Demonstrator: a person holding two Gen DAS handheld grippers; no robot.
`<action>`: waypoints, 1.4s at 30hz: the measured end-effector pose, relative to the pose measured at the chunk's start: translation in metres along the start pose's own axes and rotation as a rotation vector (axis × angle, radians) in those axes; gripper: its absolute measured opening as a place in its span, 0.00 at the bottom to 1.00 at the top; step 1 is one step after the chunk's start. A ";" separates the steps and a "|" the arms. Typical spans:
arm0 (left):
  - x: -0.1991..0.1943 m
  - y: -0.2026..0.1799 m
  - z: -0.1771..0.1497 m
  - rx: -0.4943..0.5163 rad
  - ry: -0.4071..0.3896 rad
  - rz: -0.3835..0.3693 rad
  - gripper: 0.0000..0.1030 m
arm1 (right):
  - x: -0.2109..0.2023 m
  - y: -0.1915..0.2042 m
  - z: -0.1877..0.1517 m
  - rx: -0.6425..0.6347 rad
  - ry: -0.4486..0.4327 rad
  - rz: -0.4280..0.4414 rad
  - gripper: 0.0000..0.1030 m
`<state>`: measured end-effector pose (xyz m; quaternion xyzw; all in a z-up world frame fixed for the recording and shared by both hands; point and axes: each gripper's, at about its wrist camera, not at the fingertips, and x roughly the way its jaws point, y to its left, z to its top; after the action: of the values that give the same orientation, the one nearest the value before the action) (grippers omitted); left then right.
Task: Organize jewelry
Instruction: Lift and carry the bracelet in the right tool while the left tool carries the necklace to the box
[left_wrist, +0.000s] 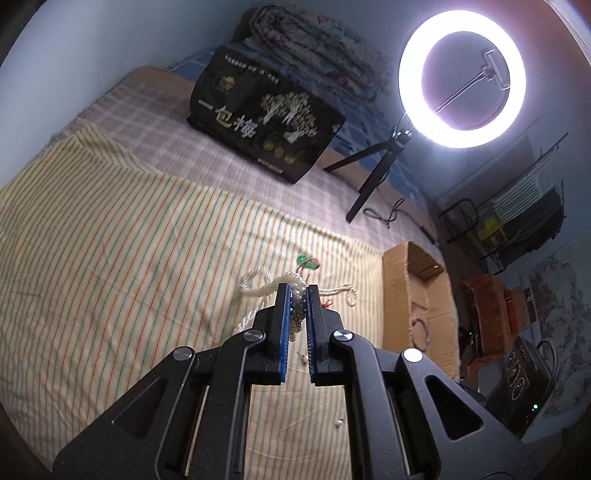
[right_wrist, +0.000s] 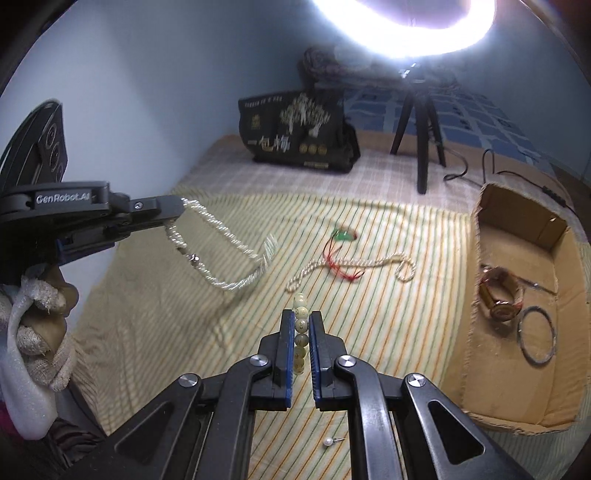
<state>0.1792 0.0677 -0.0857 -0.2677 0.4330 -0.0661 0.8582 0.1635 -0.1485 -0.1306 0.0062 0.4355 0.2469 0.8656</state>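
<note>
striped bed cover (right_wrist: 155, 332), left hand-held gripper (right_wrist: 177, 212) clamped on pearl necklace (right_wrist: 221, 254), right hand-held gripper (right_wrist: 302, 317) clamped on beaded bracelet (right_wrist: 300, 325), cardboard box (right_wrist: 476, 332) at three o'clock

Pale blue wall (right_wrist: 147, 74), glowing ring light (left_wrist: 461, 79)

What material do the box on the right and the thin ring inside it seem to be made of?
The box looks like plain brown cardboard: matte surface, fuzzy torn edges, a folded flap inside. The ring looks like metal, perhaps silver-coloured: thin, even, with a grey shine along its rim. From its look alone I cannot say which metal it is, or whether it is only plated.
</note>
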 end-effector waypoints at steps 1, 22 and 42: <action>-0.005 -0.002 0.002 -0.001 -0.011 -0.011 0.05 | -0.004 -0.002 0.001 0.005 -0.009 0.001 0.05; -0.045 -0.079 0.001 0.110 -0.081 -0.172 0.05 | -0.090 -0.067 0.009 0.132 -0.168 -0.090 0.05; -0.028 -0.177 -0.016 0.220 -0.058 -0.322 0.05 | -0.126 -0.149 -0.015 0.245 -0.180 -0.235 0.05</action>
<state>0.1700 -0.0796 0.0180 -0.2399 0.3497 -0.2417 0.8728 0.1518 -0.3371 -0.0787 0.0827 0.3810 0.0876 0.9167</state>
